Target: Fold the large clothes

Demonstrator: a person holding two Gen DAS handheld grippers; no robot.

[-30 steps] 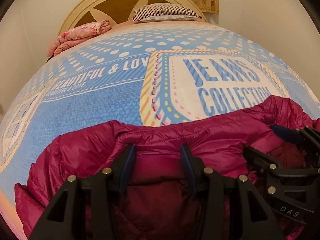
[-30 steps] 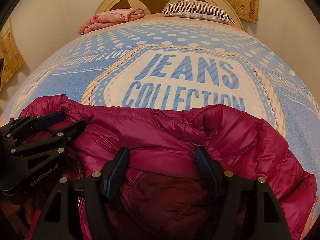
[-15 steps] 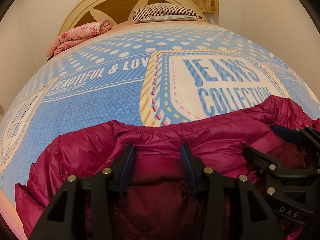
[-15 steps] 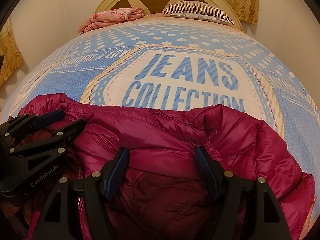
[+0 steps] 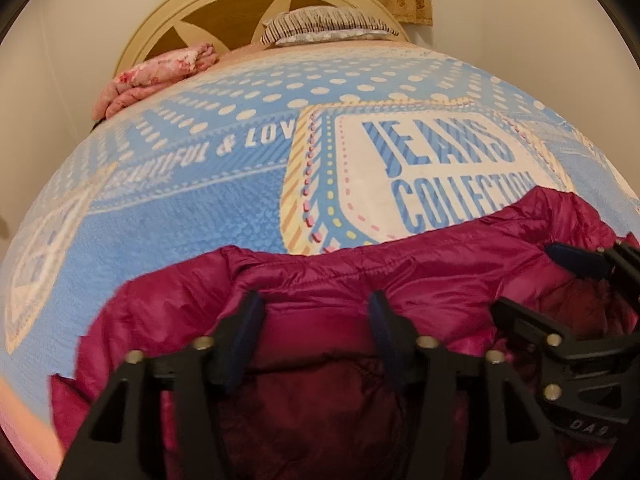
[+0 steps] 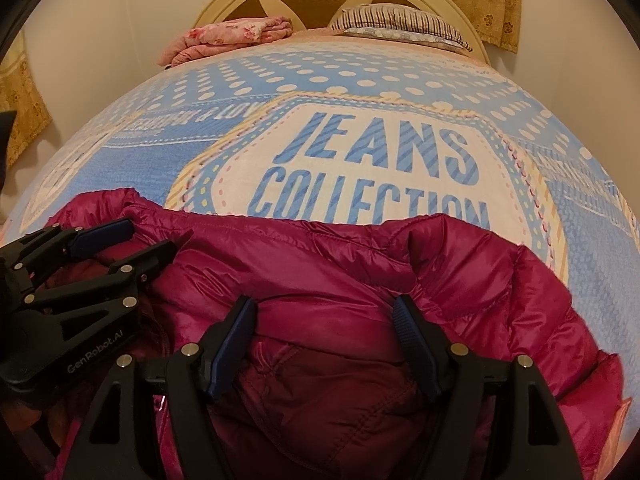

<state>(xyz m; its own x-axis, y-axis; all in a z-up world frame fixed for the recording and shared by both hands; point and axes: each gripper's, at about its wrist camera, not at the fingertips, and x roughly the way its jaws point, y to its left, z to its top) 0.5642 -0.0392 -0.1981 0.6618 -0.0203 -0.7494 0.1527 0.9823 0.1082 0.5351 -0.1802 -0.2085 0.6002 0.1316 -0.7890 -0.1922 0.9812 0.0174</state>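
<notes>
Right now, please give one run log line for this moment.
left gripper: open over magenta puffer jacket | right gripper: open over jacket | blue printed bedspread: under jacket

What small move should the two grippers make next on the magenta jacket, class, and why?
Probably close both on the fabric. The left gripper and right gripper each stand open with a raised band of the magenta jacket between their fingers, so neither grips anything yet.

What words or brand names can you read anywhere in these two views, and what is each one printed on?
"JEANS COLLECTION": white patch of the bedspread.
"& LOV", cut off by that patch: blue band of the bedspread; the word before it is too blurred to read.
"GenRobot.AI": body of the left claw, in the right wrist view.
"DA", cut off: body of the right claw, in the left wrist view.
No text visible on the magenta jacket.
</notes>
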